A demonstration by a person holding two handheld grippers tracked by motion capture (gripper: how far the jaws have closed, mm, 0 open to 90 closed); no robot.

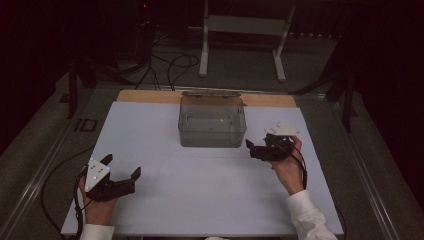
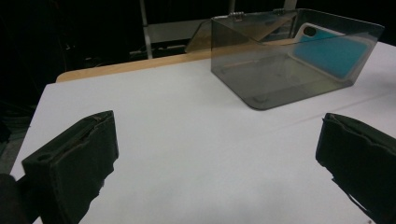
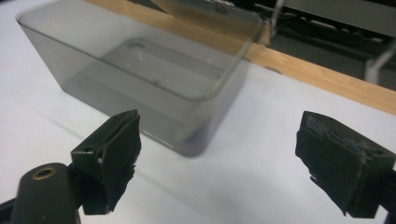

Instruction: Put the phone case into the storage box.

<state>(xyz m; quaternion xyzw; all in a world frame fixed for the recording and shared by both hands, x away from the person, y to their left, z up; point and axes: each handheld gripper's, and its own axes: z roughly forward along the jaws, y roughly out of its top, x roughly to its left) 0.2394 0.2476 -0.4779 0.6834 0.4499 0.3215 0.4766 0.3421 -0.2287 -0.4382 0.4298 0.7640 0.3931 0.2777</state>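
Clear box just beside right gripper, far from left gripper; both fingers spread, empty.

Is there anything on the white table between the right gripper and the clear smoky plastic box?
Nothing visible. The right gripper, jaws open, sits just right of the clear smoky plastic box, with bare white table between them.

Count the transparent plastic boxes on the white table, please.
1. The transparent grey plastic box stands at the far middle of the white table, its lid open, beyond both open grippers. No other box is seen.
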